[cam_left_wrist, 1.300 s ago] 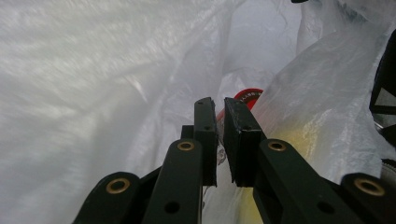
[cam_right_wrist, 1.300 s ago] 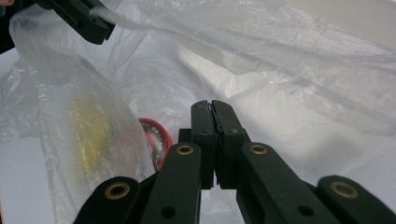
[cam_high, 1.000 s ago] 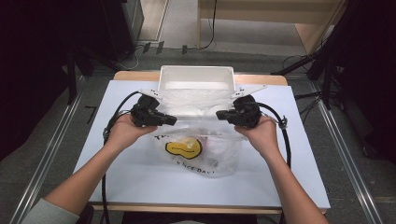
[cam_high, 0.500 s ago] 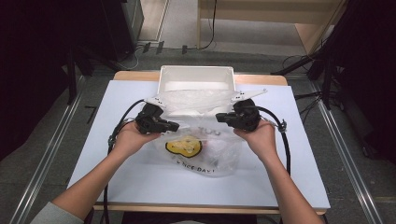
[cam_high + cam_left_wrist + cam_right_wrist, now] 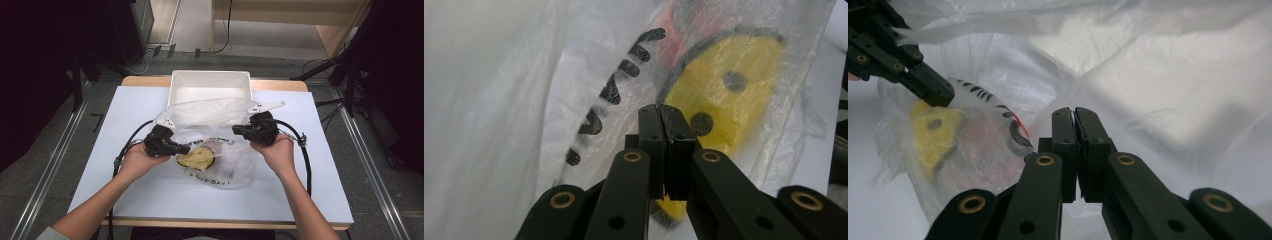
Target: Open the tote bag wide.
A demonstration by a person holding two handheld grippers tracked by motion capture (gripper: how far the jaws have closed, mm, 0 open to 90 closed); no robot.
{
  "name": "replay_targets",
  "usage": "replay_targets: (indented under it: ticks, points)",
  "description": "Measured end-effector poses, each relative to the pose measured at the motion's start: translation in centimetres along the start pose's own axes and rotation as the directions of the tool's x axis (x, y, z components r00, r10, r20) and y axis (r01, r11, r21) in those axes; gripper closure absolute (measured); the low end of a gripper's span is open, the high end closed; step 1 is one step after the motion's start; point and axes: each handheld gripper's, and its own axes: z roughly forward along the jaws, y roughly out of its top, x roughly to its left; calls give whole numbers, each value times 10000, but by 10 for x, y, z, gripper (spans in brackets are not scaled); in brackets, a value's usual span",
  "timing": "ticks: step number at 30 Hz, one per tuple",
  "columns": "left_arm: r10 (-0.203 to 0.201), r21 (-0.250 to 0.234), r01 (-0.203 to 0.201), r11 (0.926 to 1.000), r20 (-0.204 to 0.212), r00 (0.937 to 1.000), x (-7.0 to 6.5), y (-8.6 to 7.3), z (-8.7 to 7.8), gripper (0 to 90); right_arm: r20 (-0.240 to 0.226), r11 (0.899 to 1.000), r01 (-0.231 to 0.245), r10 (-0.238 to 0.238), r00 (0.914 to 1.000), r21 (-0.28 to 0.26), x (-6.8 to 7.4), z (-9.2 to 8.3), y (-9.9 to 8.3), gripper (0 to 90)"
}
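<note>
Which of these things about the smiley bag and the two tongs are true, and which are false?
1. The plastic bag has a yellow smiley face. True.
2. The left tongs are wide open. False: their jaws are pressed together.
3. A white bin sits behind the bag. True.
4. The bin is full of toys. False: it looks empty.
5. The right tongs are shut too. True.
</note>
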Motion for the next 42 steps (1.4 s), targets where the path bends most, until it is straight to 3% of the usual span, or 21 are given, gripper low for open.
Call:
replay_targets:
  ticks: [8,19,30,31,42]
  points:
    - [-195,82,191,9998,458,9988,-3,-17,11,900,63,9997,-221,220,9997,115,0,8,-12,893]
    - [-172,260,155,9995,649,9977,-11,-30,17,900,141,9987,-419,415,9990,282,2,18,-27,893]
    - [-301,400,277,9988,608,9977,-12,-43,21,900,120,9948,-855,850,9963,558,5,33,-51,895]
    - [-298,334,278,9991,632,9976,-12,-44,21,900,169,9921,-922,911,9957,846,5,37,-57,895]
    - [-687,268,678,9973,358,9970,-1,-50,14,892,342,9864,-1049,1014,9943,1263,3,36,-78,893]
